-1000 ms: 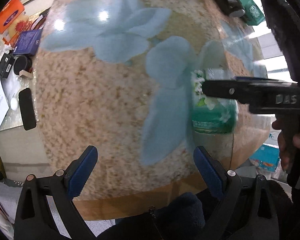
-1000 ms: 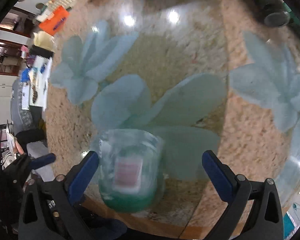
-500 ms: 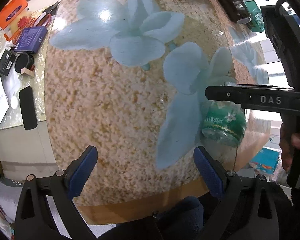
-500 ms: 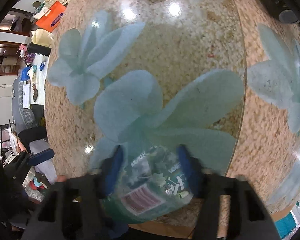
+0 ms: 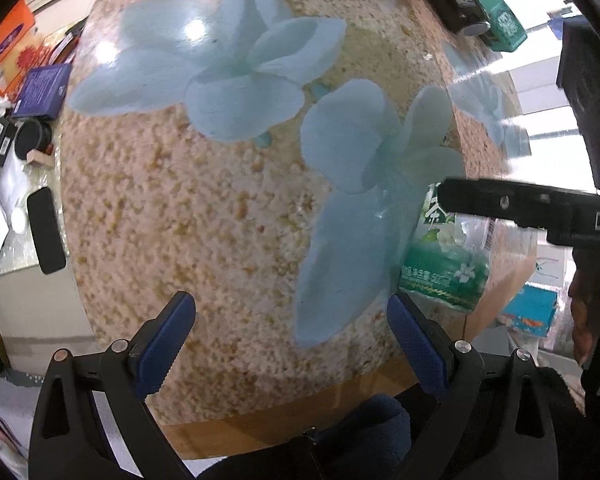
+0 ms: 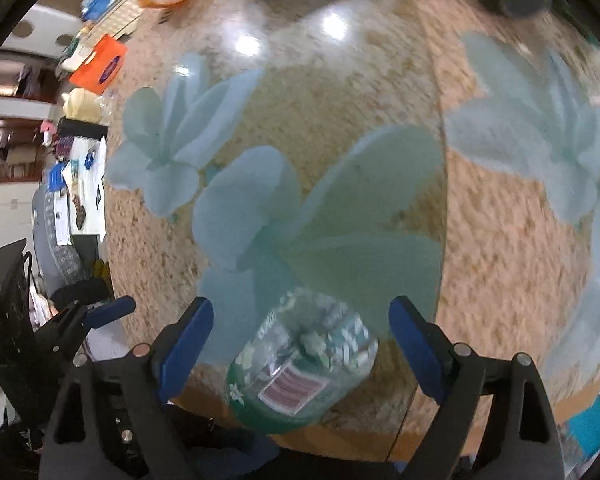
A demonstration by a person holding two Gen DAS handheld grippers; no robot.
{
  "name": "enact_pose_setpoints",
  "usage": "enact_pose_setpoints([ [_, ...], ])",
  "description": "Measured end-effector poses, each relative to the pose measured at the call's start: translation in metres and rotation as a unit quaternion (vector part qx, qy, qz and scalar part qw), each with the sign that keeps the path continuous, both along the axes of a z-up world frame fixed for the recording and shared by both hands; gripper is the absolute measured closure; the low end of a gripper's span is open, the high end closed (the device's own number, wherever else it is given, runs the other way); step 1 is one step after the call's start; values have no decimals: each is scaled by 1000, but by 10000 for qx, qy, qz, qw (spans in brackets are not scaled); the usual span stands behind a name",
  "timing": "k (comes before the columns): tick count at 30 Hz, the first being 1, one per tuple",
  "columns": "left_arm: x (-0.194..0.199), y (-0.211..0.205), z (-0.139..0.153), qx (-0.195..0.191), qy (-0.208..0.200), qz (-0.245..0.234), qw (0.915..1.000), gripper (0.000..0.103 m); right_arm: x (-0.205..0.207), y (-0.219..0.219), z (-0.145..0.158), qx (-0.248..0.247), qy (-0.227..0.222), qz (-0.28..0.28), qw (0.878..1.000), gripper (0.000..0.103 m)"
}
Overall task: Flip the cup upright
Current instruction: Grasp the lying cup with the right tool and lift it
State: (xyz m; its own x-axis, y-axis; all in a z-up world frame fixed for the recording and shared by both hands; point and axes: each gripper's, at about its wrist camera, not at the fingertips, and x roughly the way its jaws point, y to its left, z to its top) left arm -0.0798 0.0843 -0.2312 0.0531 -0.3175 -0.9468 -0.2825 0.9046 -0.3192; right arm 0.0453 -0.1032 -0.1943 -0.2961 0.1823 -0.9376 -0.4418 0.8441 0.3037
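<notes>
The cup (image 6: pixel 300 364) is seen standing near the table's (image 5: pixel 220 208) front edge, seemingly flipped already; both the right gripper (image 6: pixel 300 344) and left gripper (image 5: pixel 292 340) are spread wide, holding nothing.

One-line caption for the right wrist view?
Open right gripper straddles a clear green-labelled cup near the floral table's edge.

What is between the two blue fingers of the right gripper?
In the right wrist view, the cup sits between the right gripper's open fingers, on the flowered table, touching neither.
</notes>
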Motion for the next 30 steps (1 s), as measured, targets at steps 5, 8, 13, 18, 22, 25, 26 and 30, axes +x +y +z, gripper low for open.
enact_pose_setpoints([
  [5,8,-9,-1,23,-35,-167,9999,5,-6,-13,-6,-173,211,-267,9993,14],
  [8,9,-10,-3,18,-19,-215,9998,5,-9,-19,-14,-208,370,-411,9983,14],
  [13,9,-7,-8,-4,-21,-224,9997,5,-6,-28,-21,-266,429,-501,9975,22],
  [18,4,-5,-10,-21,4,-202,9998,5,-7,-22,-21,-271,370,-439,9980,43],
  [22,4,-9,-10,-4,4,-188,9998,5,-5,-21,-21,-191,356,-372,9985,46],
  [25,7,-14,-7,41,-11,-183,9998,5,0,-25,-15,-135,170,-272,9994,47],
  [26,8,-15,-6,50,-18,-174,9998,5,4,-24,-10,-97,76,-260,9996,47],
  [30,14,-22,-2,122,-38,-158,9998,5,22,-25,5,63,-262,-211,9994,47],
])
